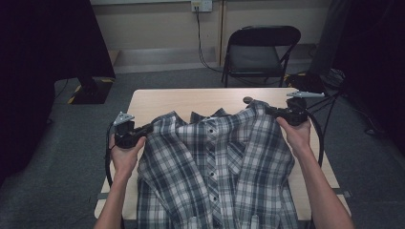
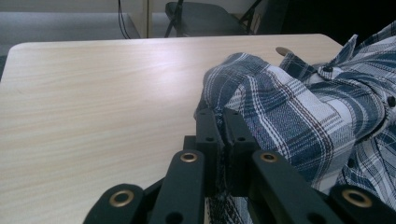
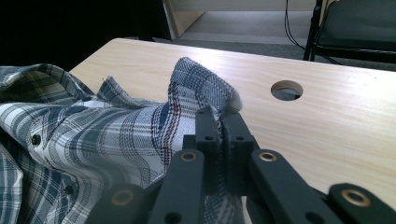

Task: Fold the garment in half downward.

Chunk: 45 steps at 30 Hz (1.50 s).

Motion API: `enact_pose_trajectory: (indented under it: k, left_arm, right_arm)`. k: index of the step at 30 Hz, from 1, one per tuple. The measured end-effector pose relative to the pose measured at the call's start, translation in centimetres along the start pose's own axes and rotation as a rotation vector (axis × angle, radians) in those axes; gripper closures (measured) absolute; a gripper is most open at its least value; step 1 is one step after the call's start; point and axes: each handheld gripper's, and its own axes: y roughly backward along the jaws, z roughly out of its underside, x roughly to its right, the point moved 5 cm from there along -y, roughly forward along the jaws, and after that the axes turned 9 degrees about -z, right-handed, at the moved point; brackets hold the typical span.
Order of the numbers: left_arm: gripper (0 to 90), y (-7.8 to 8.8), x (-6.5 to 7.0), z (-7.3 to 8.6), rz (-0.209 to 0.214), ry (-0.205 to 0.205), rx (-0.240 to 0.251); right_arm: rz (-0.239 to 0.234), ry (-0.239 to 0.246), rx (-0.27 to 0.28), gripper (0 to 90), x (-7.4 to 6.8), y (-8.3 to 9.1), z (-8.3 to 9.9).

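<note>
Pale wood worktop [image 1: 167, 98], a round hole [image 1: 248, 100] near its far edge, and a plaid shirt [image 1: 215, 162] spread across it.

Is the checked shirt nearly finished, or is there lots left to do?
Just starting. Done: the shirt lies buttoned, front up, on the table. In hand: the left tongs and right tongs each pinch a shoulder, lifting the top edge. Left: no fold shows yet, and the hem hangs over the near edge.

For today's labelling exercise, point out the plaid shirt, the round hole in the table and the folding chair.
plaid shirt [image 1: 215, 162]: high view, on the buttoned front below the collar.
round hole in the table [image 3: 286, 90]: right gripper view, on the opening in the wooden top.
folding chair [image 1: 255, 56]: high view, on its dark seat.
</note>
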Motion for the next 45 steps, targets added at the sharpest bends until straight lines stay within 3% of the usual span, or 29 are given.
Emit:
enact_pose_trajectory:
  k: [10,19,29,36,40,45]
  left_arm:
    - [86.9,-1.2,-0.4,-3.0,-0.021,-0.011,0.010]
    - [86.9,-2.2,-1.0,-4.8,-0.029,0.021,0.014]
    - [86.9,-3.5,-0.9,-6.5,-0.037,0.023,0.017]
    - [86.9,-3.5,-0.9,-8.6,-0.038,0.017,0.044]
    - [86.8,-3.5,-1.3,-10.0,-0.047,0.036,0.063]
    - [86.8,-3.4,-0.3,-10.4,-0.045,0.020,0.064]
  right_arm:
    - [0.016,-0.007,0.003,87.2,1.3,-1.7,-2.3]
    - [0.047,0.000,0.024,87.2,1.4,-2.1,-4.9]
    - [0.084,-0.011,0.028,87.2,2.2,-2.6,-7.6]
    - [0.122,-0.017,0.016,87.2,2.6,-3.1,-9.8]
    - [0.135,-0.023,0.031,87.3,2.6,-3.2,-11.1]
    - [0.150,-0.037,0.068,87.4,2.4,-2.7,-12.1]
